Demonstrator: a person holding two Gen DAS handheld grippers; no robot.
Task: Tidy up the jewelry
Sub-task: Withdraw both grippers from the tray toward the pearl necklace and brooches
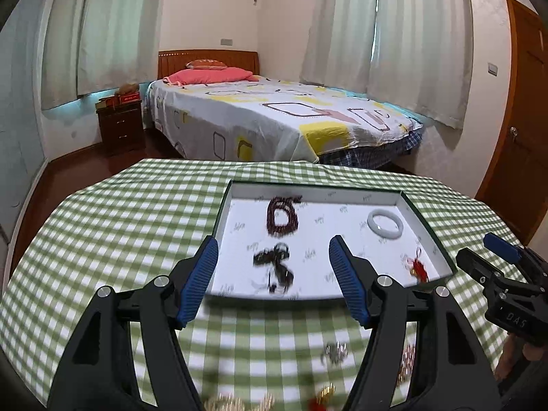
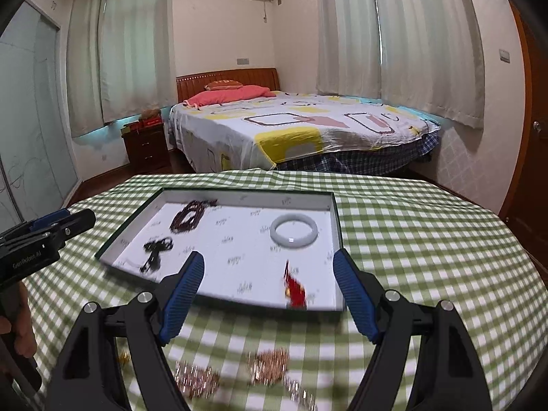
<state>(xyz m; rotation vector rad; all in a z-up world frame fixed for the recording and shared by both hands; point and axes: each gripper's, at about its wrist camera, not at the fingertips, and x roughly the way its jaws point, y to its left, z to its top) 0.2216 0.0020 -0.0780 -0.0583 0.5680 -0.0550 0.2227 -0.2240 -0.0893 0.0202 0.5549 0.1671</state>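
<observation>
Nearest, on the green-and-white checked cloth of the bench [image 2: 428, 239], lay the blurred loose pieces still to be sorted: a pinkish-gold chain heap [image 2: 269, 366], a second pale-gold chain cluster [image 2: 197, 380] to its left, and a small silvery tangle [image 1: 334, 352]; such chains would likely be light, limp and snag-prone, best pinched at a bunched part, not a single strand. The left gripper [image 1: 274, 270] and the right gripper [image 2: 269, 287] both stood spread wide with nothing between their blue ribbed pads. Beyond them sat the shallow white-lined box lid with dark green rim [image 2: 337, 236]; in it, at near right, a red tasselled charm [image 2: 294, 291], soft and easily crushed; at near left a black cord piece [image 1: 274, 267]; farther, a dark brown bead string [image 1: 282, 217], slippery and rolling; far right a pale jade-like bangle [image 2: 294, 233], rigid, smooth and probably brittle, best taken across its band. Readable writing: "DAS" on the right gripper's body, "GenRobot.AI" on the left's; the lid's small repeated print was illegible.
</observation>
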